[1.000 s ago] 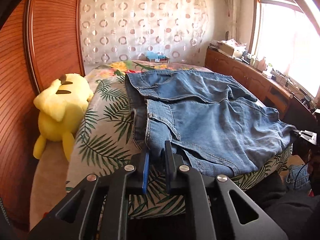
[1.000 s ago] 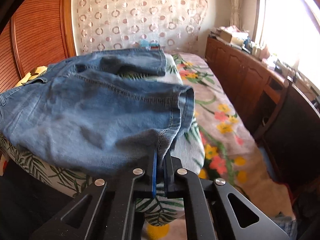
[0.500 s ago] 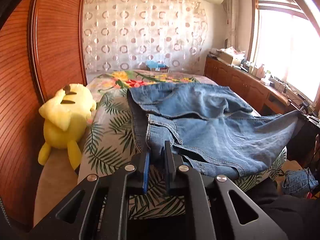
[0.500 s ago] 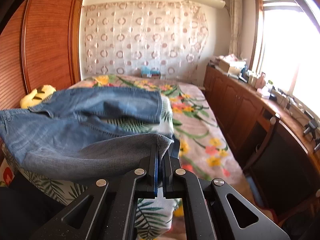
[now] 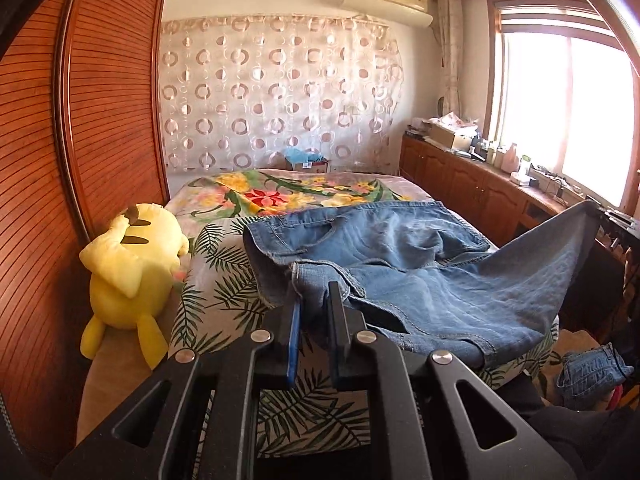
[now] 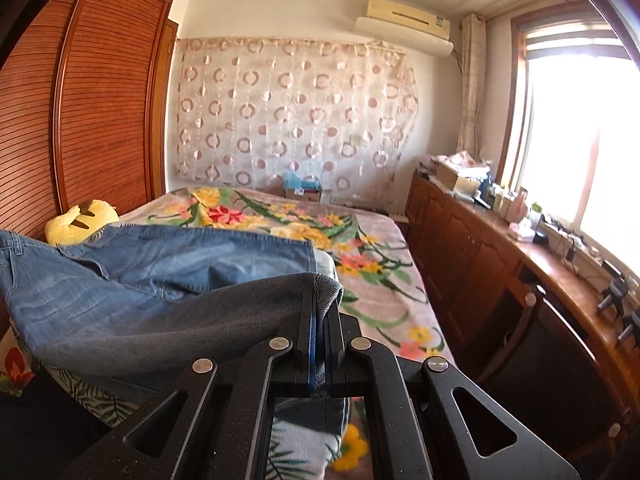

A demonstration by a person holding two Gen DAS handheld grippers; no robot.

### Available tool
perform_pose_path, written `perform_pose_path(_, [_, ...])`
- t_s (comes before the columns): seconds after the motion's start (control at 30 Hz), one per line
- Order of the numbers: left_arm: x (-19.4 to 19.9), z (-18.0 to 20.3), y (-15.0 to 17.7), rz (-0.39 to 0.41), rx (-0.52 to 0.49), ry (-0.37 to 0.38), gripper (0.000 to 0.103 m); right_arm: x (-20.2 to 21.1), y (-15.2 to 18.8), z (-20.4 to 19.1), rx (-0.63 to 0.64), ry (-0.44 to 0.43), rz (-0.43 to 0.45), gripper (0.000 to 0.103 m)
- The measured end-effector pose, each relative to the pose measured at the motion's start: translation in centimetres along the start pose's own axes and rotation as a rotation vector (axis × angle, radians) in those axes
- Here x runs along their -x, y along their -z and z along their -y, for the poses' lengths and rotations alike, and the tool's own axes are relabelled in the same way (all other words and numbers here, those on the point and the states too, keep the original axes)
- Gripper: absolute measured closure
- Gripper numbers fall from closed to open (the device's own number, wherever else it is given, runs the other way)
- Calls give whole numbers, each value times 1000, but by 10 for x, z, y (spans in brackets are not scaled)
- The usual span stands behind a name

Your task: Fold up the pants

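Note:
Blue denim pants point(image 5: 420, 264) lie across the near end of the bed, with their near part lifted off it. My left gripper point(image 5: 314, 300) is shut on the near left edge of the pants, by the waistband. My right gripper point(image 6: 319, 312) is shut on a leg hem of the pants point(image 6: 160, 304) and holds it up above the bed. In the left wrist view that lifted corner point(image 5: 580, 216) rises at the right. The far leg point(image 6: 192, 252) rests flat on the bed.
A bed with a flowered and palm-leaf cover point(image 5: 304, 192) fills the middle. A yellow plush toy point(image 5: 132, 272) lies at its left by the wooden wardrobe point(image 5: 80, 140). Wooden cabinets point(image 6: 480, 248) with clutter run along the right under the window. More denim point(image 5: 592, 372) lies on the floor.
Both grippers have risen and tilted up, lifting the near part of the pants. The right-held hem has gone from low over the bed edge to well above it.

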State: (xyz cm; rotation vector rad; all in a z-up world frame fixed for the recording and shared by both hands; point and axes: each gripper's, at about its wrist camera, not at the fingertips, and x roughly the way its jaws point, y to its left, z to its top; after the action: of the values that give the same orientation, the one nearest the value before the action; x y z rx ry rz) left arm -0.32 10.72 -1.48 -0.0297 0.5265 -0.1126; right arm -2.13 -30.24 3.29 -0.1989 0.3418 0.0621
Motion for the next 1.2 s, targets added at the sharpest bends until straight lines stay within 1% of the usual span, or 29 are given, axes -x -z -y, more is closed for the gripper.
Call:
perform_pose_path(0.17, [-31, -7, -7, -25, -7, -12, 91, -41, -2, -6, 16, -38, -22, 101])
perform_pose_path(0.27, [-52, -12, -8, -47, 1, -19, 91, -87, 5, -14, 14, -83, -81, 101])
perform_pose_path(0.33, [-65, -12, -5, -67, 1, -19, 91, -122, 18, -21, 3, -123, -145, 101])
perform_pose_path(0.4, [-75, -10, 0, -91, -1, -17, 91, -157, 39, -27, -23, -169, -222, 101])
perform_pose_path(0.47, [-82, -6, 6, -110, -4, -15, 91, -177, 58, -27, -67, -210, -279, 101])
perform_pose_path(0.53, [-85, -4, 11, -125, -4, -11, 91, -186, 74, -22, -108, -218, -315, 100])
perform_pose_path(0.57, [-85, -4, 12, -128, -3, -11, 91, -186, 78, -18, -121, -214, -322, 95])
perform_pose_path(0.6, [-85, -4, 14, -131, 0, -10, 91, -184, 85, -13, -136, -217, -326, 87])
perform_pose_path(0.63, [-85, -6, 15, -133, 4, -10, 91, -180, 89, -9, -145, -217, -324, 83])
perform_pose_path(0.7, [-84, -9, 15, -134, 14, -8, 91, -169, 96, 1, -159, -212, -312, 63])
perform_pose_path(0.73, [-83, -9, 16, -134, 15, -8, 91, -165, 101, 5, -164, -209, -317, 59])
perform_pose_path(0.87, [-84, -10, 16, -135, 16, -9, 91, -154, 108, 5, -164, -209, -353, 58])
perform_pose_path(0.9, [-84, -10, 17, -136, 20, -7, 91, -150, 113, 3, -164, -210, -347, 58])
perform_pose_path(0.93, [-84, -10, 18, -138, 21, -7, 91, -147, 105, 4, -167, -210, -344, 58])
perform_pose_path(1.1, [-86, -8, 23, -152, 19, -5, 91, -127, 108, -1, -215, -250, -315, 58])
perform_pose_path(1.17, [-86, -6, 24, -151, 15, -2, 91, -116, 106, 7, -216, -251, -322, 58])
perform_pose_path(1.2, [-86, -6, 25, -151, 17, 0, 91, -115, 110, 7, -219, -248, -333, 58])
